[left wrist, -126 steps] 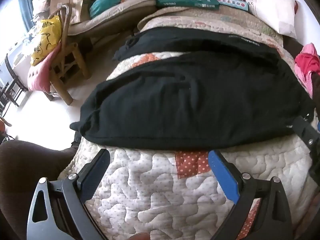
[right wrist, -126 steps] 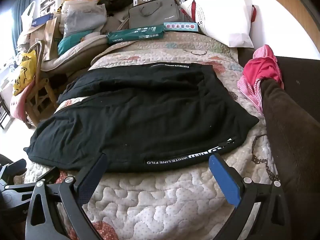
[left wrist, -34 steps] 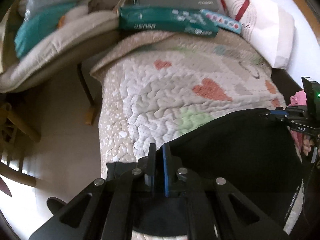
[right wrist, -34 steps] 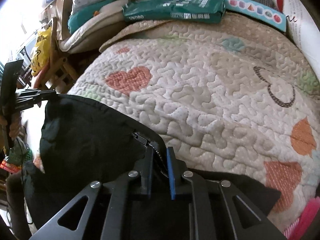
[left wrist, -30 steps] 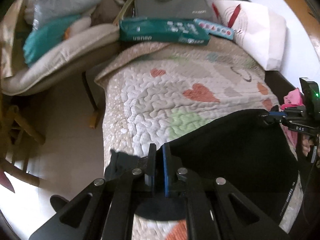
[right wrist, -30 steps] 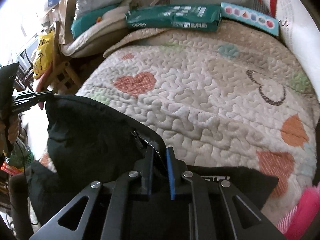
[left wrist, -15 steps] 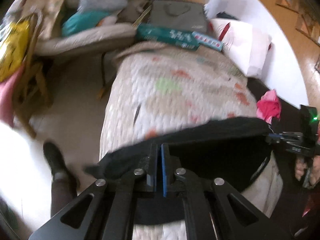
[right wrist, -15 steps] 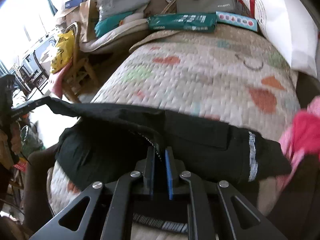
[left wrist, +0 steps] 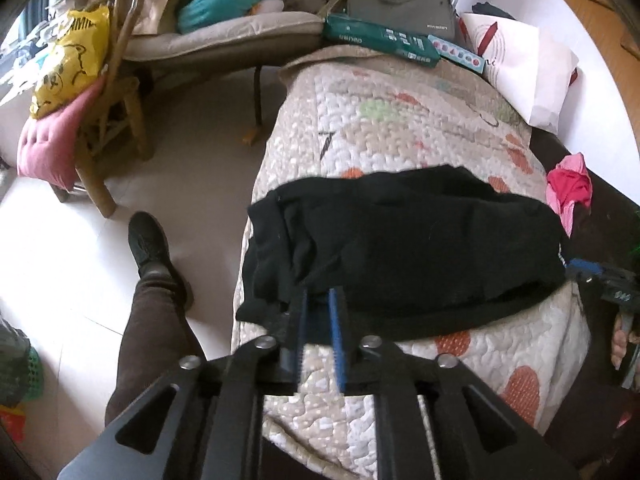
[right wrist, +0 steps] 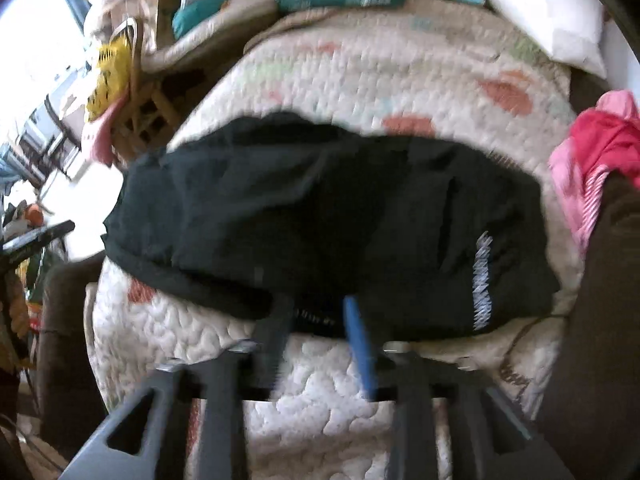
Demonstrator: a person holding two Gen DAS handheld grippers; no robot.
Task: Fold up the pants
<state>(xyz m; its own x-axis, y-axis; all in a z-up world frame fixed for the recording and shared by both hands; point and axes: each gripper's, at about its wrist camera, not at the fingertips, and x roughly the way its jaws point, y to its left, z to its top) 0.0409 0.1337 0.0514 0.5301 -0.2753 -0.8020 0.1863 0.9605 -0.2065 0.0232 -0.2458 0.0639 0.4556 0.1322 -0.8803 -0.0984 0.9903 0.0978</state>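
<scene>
The black pants [left wrist: 400, 244] lie folded over in a loose band across the near end of the quilted bed [left wrist: 400, 120]. They also show in the blurred right wrist view [right wrist: 320, 216], with white lettering at the right end. My left gripper [left wrist: 319, 296] is slightly open at the pants' near left edge, with black cloth between its tips. My right gripper [right wrist: 318, 308] is open at the near edge, towards the pants' right end, and its tip also shows in the left wrist view [left wrist: 584, 270].
A green box [left wrist: 380, 38], a grey bag [left wrist: 400, 0] and a white pillow [left wrist: 520, 60] sit at the bed's far end. Pink clothes [left wrist: 568, 188] lie at the right. A wooden chair with a yellow bag [left wrist: 68, 64] stands left. My leg and shoe [left wrist: 152, 256] are beside the bed.
Both grippers carried the far edge of the pants back over onto the near part, laid it down, and their jaws have parted.
</scene>
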